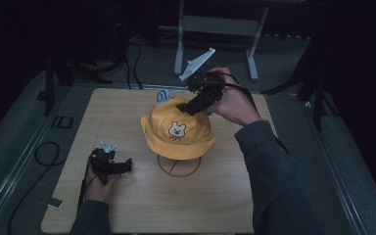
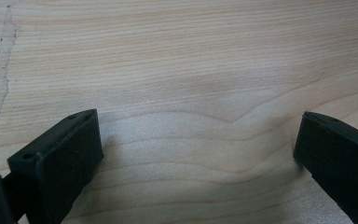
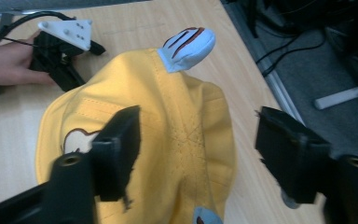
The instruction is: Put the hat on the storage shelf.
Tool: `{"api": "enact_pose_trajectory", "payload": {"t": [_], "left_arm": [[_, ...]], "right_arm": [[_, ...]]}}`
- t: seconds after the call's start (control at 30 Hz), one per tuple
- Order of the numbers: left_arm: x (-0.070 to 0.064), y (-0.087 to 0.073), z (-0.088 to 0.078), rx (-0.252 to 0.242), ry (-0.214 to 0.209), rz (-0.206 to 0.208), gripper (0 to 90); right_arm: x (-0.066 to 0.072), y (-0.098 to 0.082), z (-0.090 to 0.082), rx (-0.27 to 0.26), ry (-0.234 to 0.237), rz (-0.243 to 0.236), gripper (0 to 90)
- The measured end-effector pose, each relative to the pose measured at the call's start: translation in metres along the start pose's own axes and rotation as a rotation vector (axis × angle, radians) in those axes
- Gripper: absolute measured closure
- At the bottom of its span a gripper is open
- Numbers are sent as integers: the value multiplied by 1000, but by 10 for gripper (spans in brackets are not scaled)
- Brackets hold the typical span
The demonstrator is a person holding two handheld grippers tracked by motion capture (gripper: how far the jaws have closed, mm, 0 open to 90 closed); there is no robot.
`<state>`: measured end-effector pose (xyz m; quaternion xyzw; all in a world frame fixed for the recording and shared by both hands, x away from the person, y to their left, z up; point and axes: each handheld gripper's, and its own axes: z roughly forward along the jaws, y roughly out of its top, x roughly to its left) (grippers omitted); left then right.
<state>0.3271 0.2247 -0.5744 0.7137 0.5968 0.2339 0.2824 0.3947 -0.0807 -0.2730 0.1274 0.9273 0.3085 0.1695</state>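
Our right gripper (image 3: 196, 154) has its jaws spread wide, pads clear of the cloth as far as we can tell. Between and just beyond them sits the crown of the yellow hat (image 3: 186, 135), its small white ear (image 3: 189, 46) past the tips. Farther off, our left gripper (image 1: 120, 167) lies on the wooden table (image 2: 177, 56), jaws wide and holding nothing.

Bare table (image 1: 215, 196) all around yellow hat (image 1: 178, 128)
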Motion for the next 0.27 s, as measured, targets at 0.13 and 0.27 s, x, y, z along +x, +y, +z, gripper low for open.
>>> {"api": "enact_pose_trajectory", "payload": {"t": [0.13,0.27], "left_arm": [[0,0,0,0,0,0,9],[0,0,0,0,0,0,8]], "right_arm": [[1,-2,-5,8,-40,-6,248],[-2,-7,-12,43,-96,-3,196]]}}
